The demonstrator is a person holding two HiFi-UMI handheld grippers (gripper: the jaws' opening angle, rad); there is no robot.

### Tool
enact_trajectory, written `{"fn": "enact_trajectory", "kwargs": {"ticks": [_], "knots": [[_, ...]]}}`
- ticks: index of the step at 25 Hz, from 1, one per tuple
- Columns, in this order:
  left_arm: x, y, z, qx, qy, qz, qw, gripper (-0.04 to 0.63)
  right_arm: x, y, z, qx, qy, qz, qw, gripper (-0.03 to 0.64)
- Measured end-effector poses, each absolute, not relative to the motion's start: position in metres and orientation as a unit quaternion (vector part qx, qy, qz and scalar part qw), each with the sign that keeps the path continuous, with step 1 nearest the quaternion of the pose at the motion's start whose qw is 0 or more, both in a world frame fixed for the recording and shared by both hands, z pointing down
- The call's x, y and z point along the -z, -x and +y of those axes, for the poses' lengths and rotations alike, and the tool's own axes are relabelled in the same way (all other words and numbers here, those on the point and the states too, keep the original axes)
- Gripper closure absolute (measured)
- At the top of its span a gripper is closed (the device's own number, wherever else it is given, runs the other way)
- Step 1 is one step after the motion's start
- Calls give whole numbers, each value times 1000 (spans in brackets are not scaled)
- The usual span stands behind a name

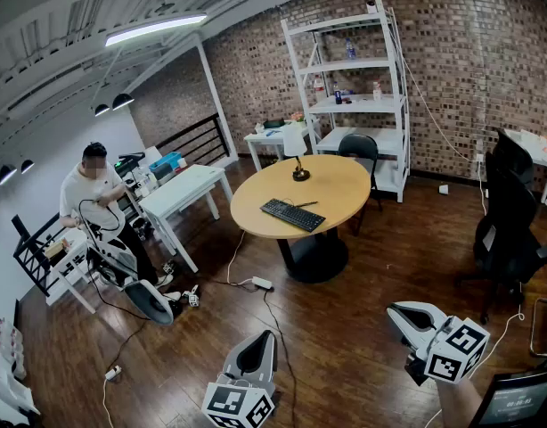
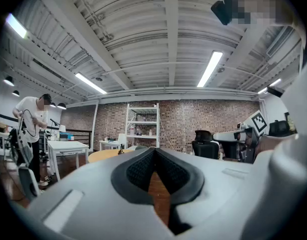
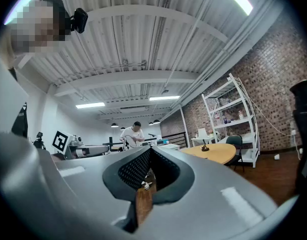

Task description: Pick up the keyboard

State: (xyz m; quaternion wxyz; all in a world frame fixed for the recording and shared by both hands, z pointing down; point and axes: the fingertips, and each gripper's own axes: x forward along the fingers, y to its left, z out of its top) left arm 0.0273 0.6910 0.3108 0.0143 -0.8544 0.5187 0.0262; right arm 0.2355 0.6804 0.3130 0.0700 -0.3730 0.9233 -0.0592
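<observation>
Grippers: both sit at the near edge, level, well apart from the table.
Left gripper [image 1: 263, 339]: jaws closed together, nothing between them.
Right gripper [image 1: 398, 313]: to the right of the left one, jaws also pressed together and empty.
Floor [image 1: 345, 346]: dark wood, with a white power strip [image 1: 262, 283] just left of the table's base.
Keyboard [image 1: 292, 214]: black, lying flat on the near-left part of the round wooden table [image 1: 349, 185], untouched.
Lamp [image 1: 300, 173]: small and dark, farther back on the same tabletop.
Person [image 1: 93, 194]: far left, beside a white table [image 1: 180, 190].
Office chair [image 1: 510, 217]: black, at the right.
Shelf unit [image 1: 354, 61]: white, against the far brick wall [image 1: 452, 52].
</observation>
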Motion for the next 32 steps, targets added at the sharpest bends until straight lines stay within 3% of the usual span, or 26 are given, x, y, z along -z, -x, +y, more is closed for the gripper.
{"fn": "enact_trajectory", "kwargs": {"ticks": [16, 32], "knots": [[-331, -47, 617, -13, 858, 513, 9, 591, -328, -238, 605, 54, 347, 935, 59, 615], [-322, 58, 433, -14, 873, 488, 9, 591, -307, -130, 427, 37, 360, 931, 53, 615]]}}
